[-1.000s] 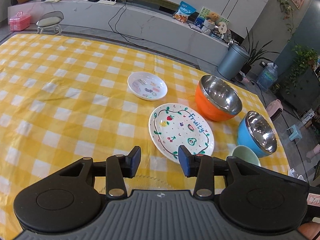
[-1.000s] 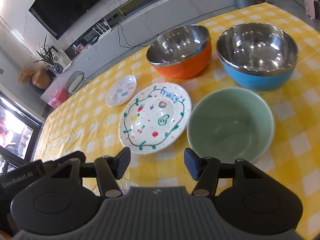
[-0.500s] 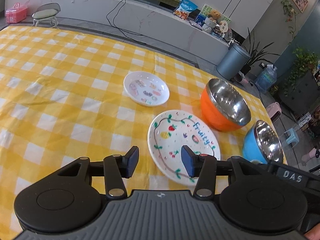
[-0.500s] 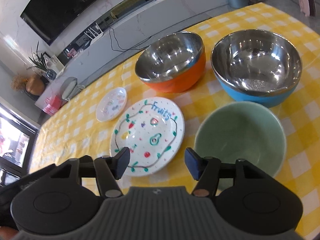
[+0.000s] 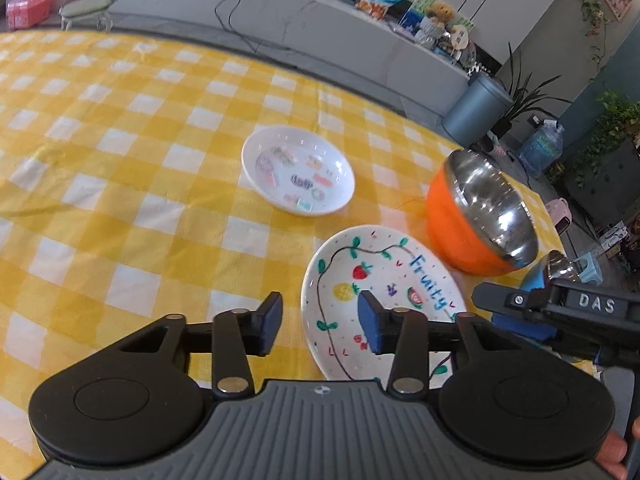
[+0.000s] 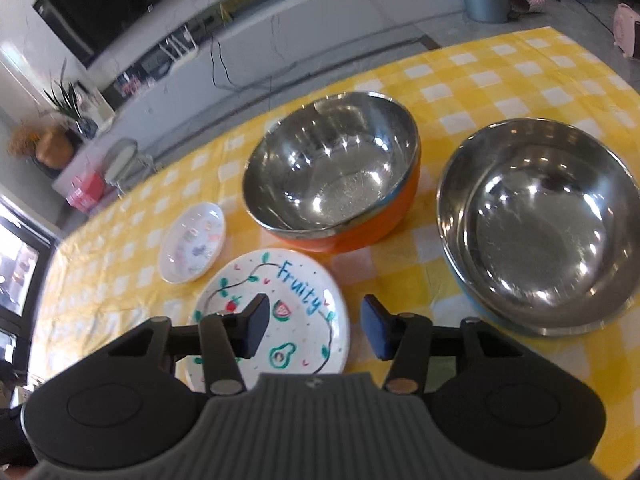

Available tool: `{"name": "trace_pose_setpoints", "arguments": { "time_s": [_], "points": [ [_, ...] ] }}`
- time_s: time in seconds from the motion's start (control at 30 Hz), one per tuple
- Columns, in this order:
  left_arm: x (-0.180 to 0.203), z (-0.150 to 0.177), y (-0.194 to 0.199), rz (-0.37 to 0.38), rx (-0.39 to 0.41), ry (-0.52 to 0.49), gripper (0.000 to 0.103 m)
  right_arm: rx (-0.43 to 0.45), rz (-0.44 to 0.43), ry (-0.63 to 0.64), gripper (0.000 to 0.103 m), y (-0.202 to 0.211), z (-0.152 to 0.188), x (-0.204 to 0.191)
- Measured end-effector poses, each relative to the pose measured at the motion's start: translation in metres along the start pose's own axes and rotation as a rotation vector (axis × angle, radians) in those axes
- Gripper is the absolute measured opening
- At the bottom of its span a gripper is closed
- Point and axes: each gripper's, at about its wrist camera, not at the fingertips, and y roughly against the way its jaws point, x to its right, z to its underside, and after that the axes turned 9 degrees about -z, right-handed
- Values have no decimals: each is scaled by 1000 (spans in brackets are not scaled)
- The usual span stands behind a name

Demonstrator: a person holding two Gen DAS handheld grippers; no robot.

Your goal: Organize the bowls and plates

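Fruity plate [image 5: 384, 300] seemingly untouched below both closing, empty hand-held grippers, left [image 5: 319, 322], right [image 6: 312, 328].

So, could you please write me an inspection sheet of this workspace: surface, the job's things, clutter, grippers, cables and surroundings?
Surface: yellow checked tablecloth, dishes standing on it.
Job's things: Fruity plate beside small white plate; orange bowl and blue bowl, both steel-lined and upright. All stand apart, nothing stacked.
Clutter: nothing seen on the cloth.
Grippers: left gripper over the Fruity plate's near rim, jaws closing, pads not touching it; right gripper over the same plate's other side, jaws closing, holding nothing.
Cables: dark cables hang at the long cabinet behind.
Surroundings: grey bin, potted plants, water bottle, wall television.
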Motion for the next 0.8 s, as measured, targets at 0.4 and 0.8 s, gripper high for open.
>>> {"name": "trace_pose_setpoints", "arguments": {
  "time_s": [0.4,0.8],
  "points": [
    [-9,-2,-14,43,-38,39,24,-156,21,-14,33,-29,-15,11],
    [-37,-4,-1,-48,-17,65,13,-180,-12,-7,19,-38,3,-15]
  ]
}}
